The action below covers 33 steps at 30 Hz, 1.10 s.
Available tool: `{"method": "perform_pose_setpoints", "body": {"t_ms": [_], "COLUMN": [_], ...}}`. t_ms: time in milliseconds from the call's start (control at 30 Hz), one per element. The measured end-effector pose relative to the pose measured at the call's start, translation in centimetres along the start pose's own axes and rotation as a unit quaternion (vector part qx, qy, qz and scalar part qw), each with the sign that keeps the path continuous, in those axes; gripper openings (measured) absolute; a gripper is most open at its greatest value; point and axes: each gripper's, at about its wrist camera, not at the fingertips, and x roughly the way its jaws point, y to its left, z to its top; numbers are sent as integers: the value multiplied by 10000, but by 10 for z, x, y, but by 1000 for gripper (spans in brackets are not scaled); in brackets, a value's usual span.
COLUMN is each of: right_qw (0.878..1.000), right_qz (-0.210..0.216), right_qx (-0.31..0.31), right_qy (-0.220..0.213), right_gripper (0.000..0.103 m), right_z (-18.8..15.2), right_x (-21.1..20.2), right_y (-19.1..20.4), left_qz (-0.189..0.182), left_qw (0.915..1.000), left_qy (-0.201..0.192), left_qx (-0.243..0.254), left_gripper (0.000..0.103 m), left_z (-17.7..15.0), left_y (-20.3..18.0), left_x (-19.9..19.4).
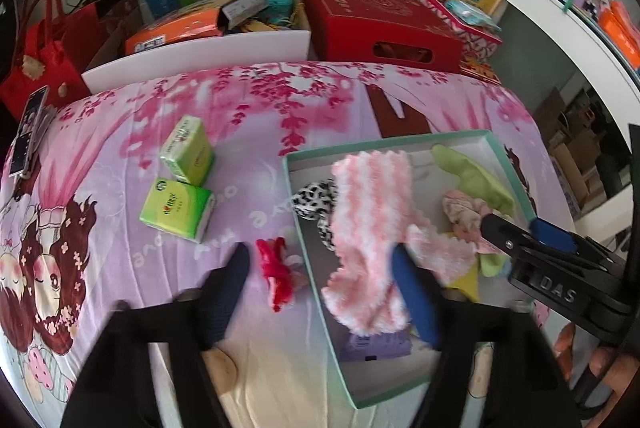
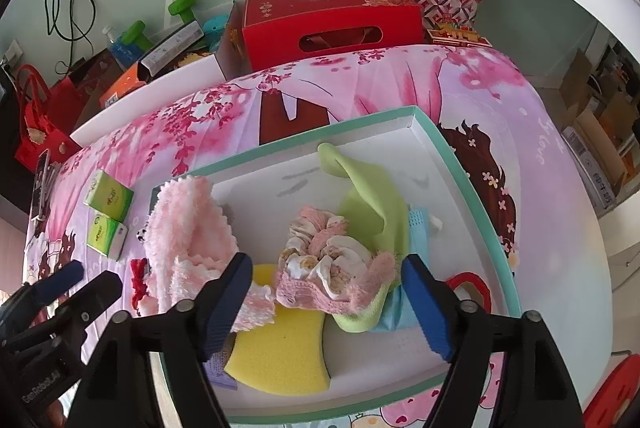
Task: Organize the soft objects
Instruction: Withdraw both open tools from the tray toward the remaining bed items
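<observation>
A bed with a pink-and-lilac cartoon sheet (image 1: 256,108) filled the frame. At centre-left lay two green tissue packs (image 1: 184,180), touching; a small red item (image 1: 278,270) lay lower centre, beside the teal-rimmed box (image 1: 306,248) at right.

My fluffy pink cloth (image 1: 370,228) hides most of the leopard-print piece (image 1: 314,200) and the purple item (image 1: 378,344) under it. In the right wrist view the yellow sponge (image 2: 280,348) runs under the pink bundle (image 2: 332,268), the blue cloth (image 2: 400,308) shows only edges, and the red piece (image 2: 138,280) is mostly covered.
</observation>
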Motion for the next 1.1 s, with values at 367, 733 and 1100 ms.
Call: {"method": "perform_pose_setpoints", "body": {"t_ms": [367, 733, 1100], "right_qw": [10000, 10000, 9995], "right_qz": [-28, -79, 66], "right_qx": [-12, -4, -245], "right_qy": [-63, -41, -169], "right_gripper": [103, 103, 103], "right_z": [0, 0, -9], "right_x": [0, 1, -14], "right_y": [1, 2, 31], "left_qz": [410, 576, 576], "left_qw": [9984, 9962, 9943], "left_qy": [-86, -43, -111], "left_qx": [-374, -651, -889], "left_gripper": [100, 100, 100], "left_z": [0, -1, -14], "left_y": [23, 40, 59], "left_x": [10, 15, 7]}}
